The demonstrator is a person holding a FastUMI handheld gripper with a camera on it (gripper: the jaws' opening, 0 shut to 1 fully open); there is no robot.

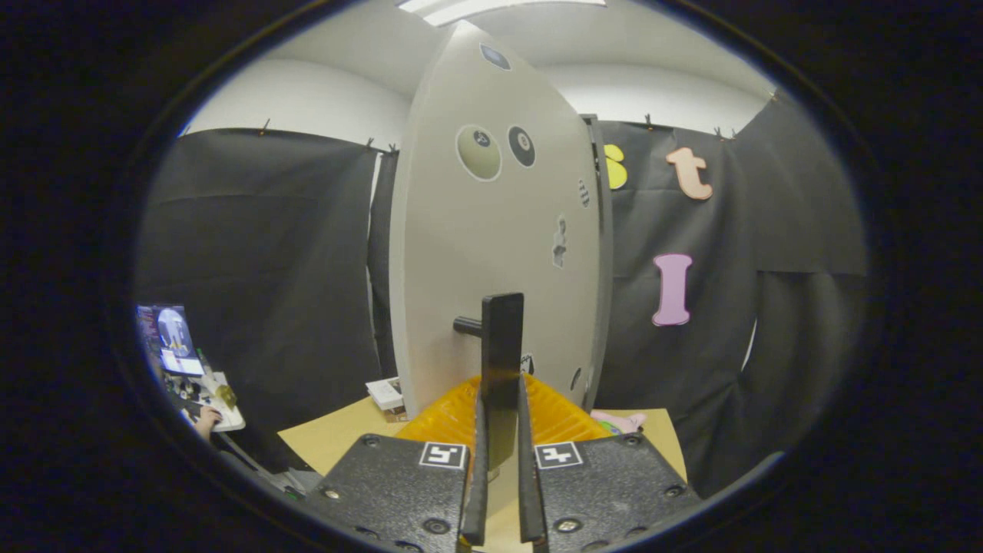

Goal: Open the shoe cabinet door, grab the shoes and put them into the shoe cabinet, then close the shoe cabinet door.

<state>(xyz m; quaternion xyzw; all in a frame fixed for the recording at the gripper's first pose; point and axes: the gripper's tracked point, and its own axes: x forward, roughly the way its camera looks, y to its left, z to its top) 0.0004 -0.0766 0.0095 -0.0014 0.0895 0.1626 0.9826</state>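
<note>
The shoe cabinet door point(491, 246) is a pale panel with round stickers, standing upright and swung towards me just beyond the fingers. Its dark upright bar handle point(503, 326) juts out on a short stem. My gripper point(501, 395) is shut on the lower part of that handle, one finger point(453, 418) pressing on each side. A pink shoe point(620, 421) lies on the tan tabletop point(338, 434), to the right of the fingers and past the door's lower corner; only a small part of it shows.
A small white box point(386, 393) sits on the table by the door's left foot. Far to the left, a person's hand point(207, 418) rests at a desk with a laptop point(173, 338). Black cloth walls close the booth behind and on both sides.
</note>
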